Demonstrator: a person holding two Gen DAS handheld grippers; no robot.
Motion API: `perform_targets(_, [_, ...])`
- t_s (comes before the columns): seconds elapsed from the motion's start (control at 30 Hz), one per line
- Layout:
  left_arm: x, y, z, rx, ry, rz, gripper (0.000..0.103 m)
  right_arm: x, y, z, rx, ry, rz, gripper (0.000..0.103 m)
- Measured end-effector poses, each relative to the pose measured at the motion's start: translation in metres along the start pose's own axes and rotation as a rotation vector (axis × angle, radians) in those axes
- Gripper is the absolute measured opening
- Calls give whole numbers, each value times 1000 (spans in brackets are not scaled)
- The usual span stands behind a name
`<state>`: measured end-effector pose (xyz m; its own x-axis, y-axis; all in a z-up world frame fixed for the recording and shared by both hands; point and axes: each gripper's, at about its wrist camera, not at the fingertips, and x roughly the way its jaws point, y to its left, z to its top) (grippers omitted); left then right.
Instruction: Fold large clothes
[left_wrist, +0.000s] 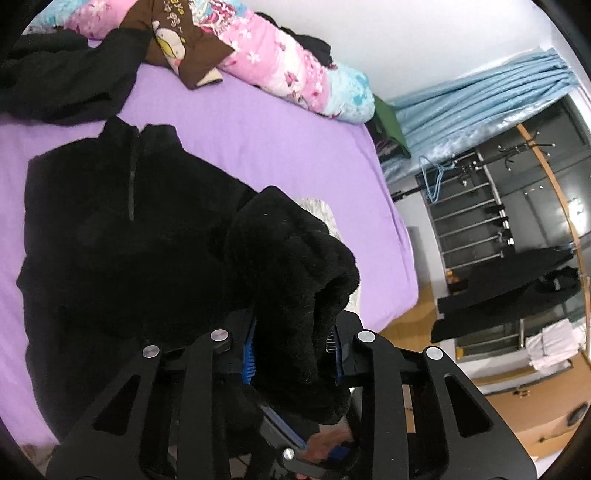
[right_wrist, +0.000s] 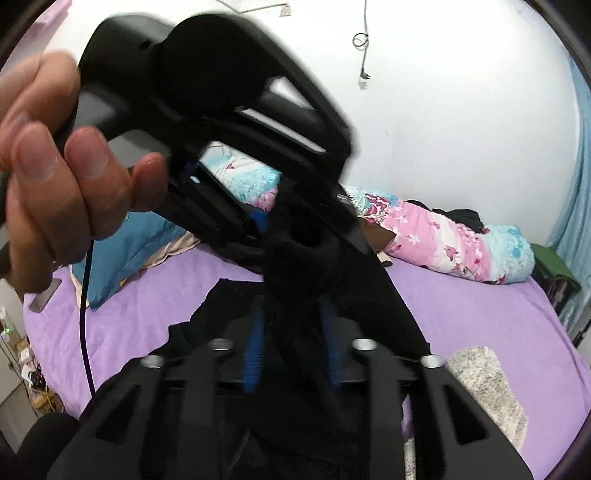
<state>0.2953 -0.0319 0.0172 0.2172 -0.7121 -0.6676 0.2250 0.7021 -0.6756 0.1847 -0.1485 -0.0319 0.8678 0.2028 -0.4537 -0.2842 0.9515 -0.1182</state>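
A black fleece pullover (left_wrist: 129, 229) with a short zip collar lies flat on the purple bed sheet (left_wrist: 258, 140). My left gripper (left_wrist: 293, 350) is shut on a bunched sleeve or edge of the fleece (left_wrist: 295, 266), lifted above the garment. My right gripper (right_wrist: 291, 343) is shut on a strip of the same black fleece (right_wrist: 295, 280). The left gripper (right_wrist: 207, 122), held in a hand (right_wrist: 55, 158), hangs just above it, gripping the same fabric. The pullover's body shows dark below in the right wrist view (right_wrist: 221, 306).
A rolled pink and blue floral quilt (left_wrist: 295, 74) and a brown garment (left_wrist: 177, 40) lie along the wall. Another black garment (left_wrist: 62, 74) lies at the far left. A blue pillow (right_wrist: 129, 243) is on the bed. A grey patterned cloth (right_wrist: 484, 384) lies near the bed edge.
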Motion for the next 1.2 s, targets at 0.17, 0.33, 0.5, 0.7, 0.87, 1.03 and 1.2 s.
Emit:
perform_targets(0.17, [-19, 19, 7, -2, -60, 9, 28, 9, -8, -10, 43, 29, 19, 60])
perform_targets(0.33, [-36, 39, 10, 4, -105, 50, 27, 20, -17, -26, 70, 81, 15, 62])
perform_targets(0.5, [-45, 68, 6, -23, -136, 125, 27, 29, -30, -45, 139, 132, 26, 63])
perform_targets(0.7, [-46, 108, -1, -12, -141, 254, 24, 38, -46, -64, 198, 183, 27, 63])
perform_targets(0.87, [-26, 149, -9, -18, -128, 413, 22, 49, -53, -77, 225, 223, 17, 64])
perform_targets(1.03, [-13, 205, -19, -131, -90, 450, 20, 57, -52, -87, 220, 253, 24, 64])
perform_targets(1.2, [-10, 234, -28, -140, -73, 521, 20, 66, -57, -98, 235, 286, 28, 64])
